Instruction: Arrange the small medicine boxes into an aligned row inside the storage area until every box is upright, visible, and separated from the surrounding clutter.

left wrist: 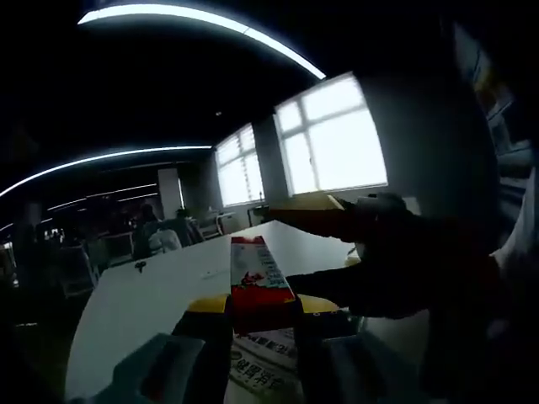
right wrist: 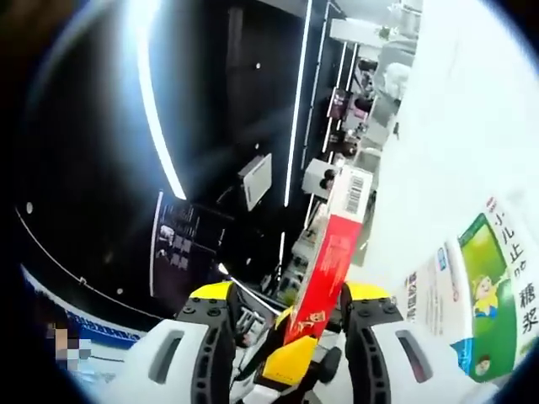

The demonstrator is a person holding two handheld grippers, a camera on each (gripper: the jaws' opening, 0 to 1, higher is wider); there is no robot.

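item: red and white medicine box (left wrist: 259, 286), left gripper view. held between the two jaws of the left claw (left wrist: 263, 324), which are closed on its lower end; the box's long axis runs straight forward, away from the claw and out along the line of the jaws, its far end free in the air above the white worktop (left wrist: 152, 295). printed paper or another box face (left wrist: 265, 362) lies just under the claw, text too small to read. a dark gloved hand or sleeve (left wrist: 396, 261) comes in from the right of the claw, near the box but apart from it. item: red medicine box with white barcode end (right wrist: 333, 252), right gripper view. clamped between the jaws of the right claw (right wrist: 290, 332) at its lower end; long axis also running forward from the claw, leaning a little to the right, barcode end farthest out. item: green and white medicine box (right wrist: 467, 303), lying to the right of the right claw, close beside the right jaw, not gripped; whether it touches the jaw cannot be told. storage area: cannot be made out in either view. judgement: each claw carries one box lengthwise ahead of it, so setting either upright calls for tipping the claw until the box's long axis stands vertical over the row; the loose green box is nearer the right claw.
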